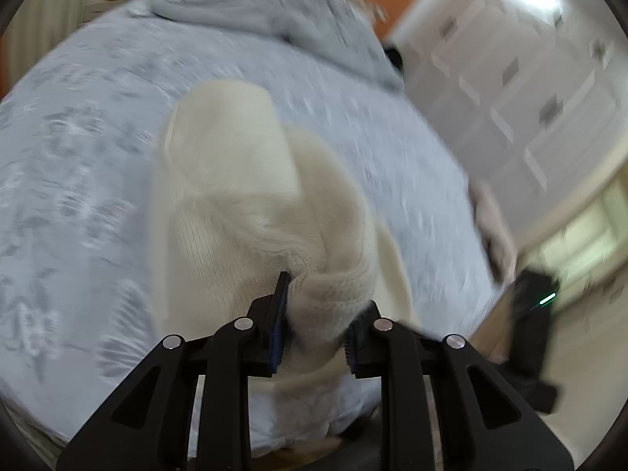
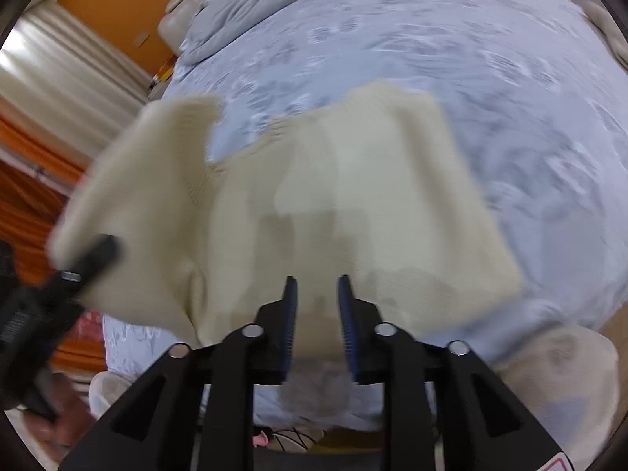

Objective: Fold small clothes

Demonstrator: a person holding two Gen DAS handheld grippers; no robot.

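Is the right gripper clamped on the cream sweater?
No: the right gripper is open, nothing pinched between its fingers, with the cream sweater beyond them.

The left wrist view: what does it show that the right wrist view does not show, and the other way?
Only the left wrist view shows the left gripper shut on a bunched part of the cream sweater, and the white wardrobe doors. Only the right wrist view shows the sweater's spread body and neckline, the open right gripper and the orange curtain. Both show the sweater over the grey-blue bedspread and the crumpled grey blanket.
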